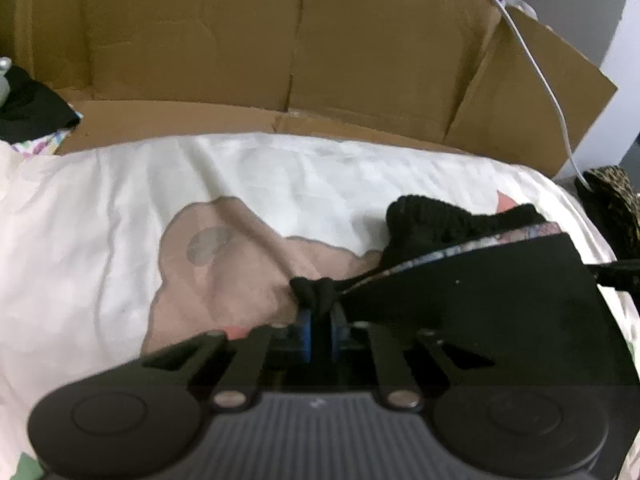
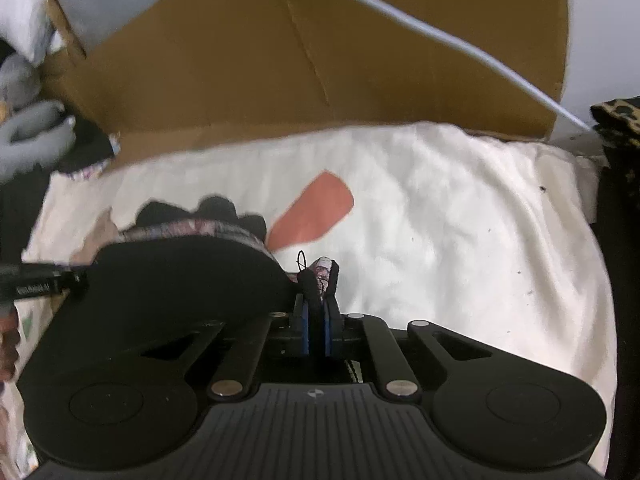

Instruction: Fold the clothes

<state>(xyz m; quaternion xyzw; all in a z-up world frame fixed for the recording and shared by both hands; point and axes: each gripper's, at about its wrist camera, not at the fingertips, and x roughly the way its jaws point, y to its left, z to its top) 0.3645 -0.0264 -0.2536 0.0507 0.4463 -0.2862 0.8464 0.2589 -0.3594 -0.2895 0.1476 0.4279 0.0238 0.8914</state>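
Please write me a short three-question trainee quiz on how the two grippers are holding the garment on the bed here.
1. True or false: the left gripper is shut on the black garment.
2. What does the right gripper pinch? A) white cable B) black garment C) cardboard
3. Fill in: the garment hangs over a ____ sheet.

Key: 1 true; 2 B, its patterned edge shows between the pads; 3 white.
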